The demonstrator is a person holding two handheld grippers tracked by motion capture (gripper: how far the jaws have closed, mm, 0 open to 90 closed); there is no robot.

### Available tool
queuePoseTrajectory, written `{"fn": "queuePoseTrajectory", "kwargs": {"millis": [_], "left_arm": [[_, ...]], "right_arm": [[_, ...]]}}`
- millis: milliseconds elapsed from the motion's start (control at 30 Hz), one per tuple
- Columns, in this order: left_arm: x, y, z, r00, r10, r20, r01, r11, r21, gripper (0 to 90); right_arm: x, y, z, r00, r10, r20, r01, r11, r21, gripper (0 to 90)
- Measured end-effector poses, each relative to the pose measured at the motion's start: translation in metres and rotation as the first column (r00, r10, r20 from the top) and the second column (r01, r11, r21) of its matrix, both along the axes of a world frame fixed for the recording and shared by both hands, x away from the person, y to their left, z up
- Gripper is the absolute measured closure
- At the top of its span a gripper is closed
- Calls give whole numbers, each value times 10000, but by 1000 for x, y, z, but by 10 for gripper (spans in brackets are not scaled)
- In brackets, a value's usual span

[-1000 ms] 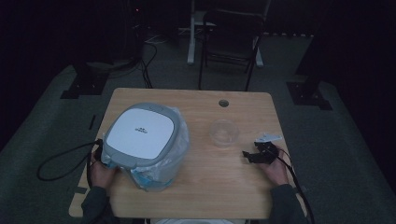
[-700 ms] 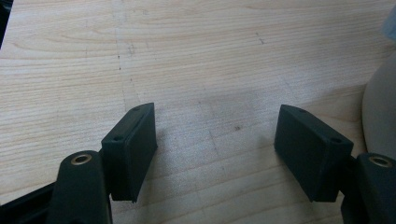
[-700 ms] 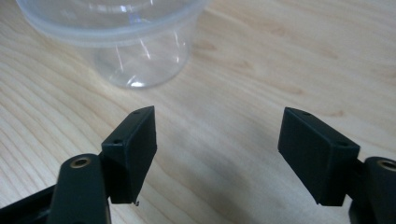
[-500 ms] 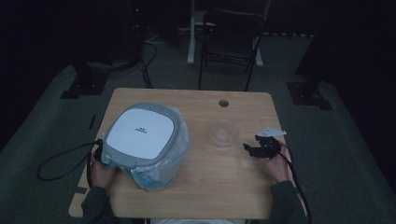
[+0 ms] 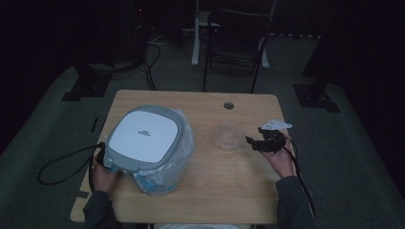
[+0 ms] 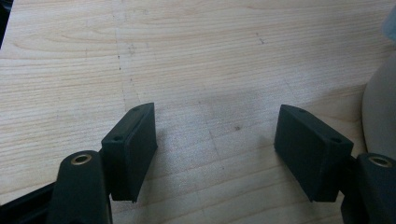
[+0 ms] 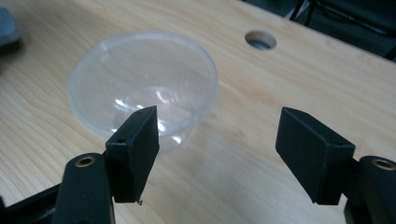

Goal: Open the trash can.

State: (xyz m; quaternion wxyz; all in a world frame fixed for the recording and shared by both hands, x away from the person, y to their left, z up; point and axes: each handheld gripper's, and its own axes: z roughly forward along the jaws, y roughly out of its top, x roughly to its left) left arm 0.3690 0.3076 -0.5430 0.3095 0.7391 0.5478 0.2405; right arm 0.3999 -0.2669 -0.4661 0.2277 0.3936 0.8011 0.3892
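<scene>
Reaching for the clear plastic bowl (image 5: 229,135) — that looks like the step in hand. Right gripper (image 5: 252,141) just beside the bowl's right edge in the high view, jaws spread wide with nothing between them; in the right gripper view the bowl (image 7: 142,84) sits ahead and to the left, its near rim just past the left jaw's tip, not yet between the two. Bowl standing upright and empty on the worktop (image 5: 229,186), right of the middle, near the round cable hole (image 5: 229,105).

Next move, by judgement: shifting the gripper sideways so one jaw goes inside the rim and one outside, then closing gently — thin plastic, likely to flex or skid if nudged first.

Left gripper (image 6: 215,140) low over bare wood, jaws likewise spread and empty, close beside the grey-lidded bin (image 5: 148,143) with its plastic bag liner at the worktop's left.

Against the frames from a second and half a second ago: right gripper moved forward and leftward, closing on the bowl. Bin, bowl and left hand (image 5: 102,169) unchanged.
</scene>
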Motion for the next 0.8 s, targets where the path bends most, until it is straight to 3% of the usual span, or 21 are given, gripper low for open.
{"fn": "queuePoseTrajectory", "kwargs": {"millis": [800], "left_arm": [[0,0,0,10000,21,5,-21,10000,-9,307]], "right_arm": [[21,40,51,9934,763,856,-743,9969,-255,293]]}}
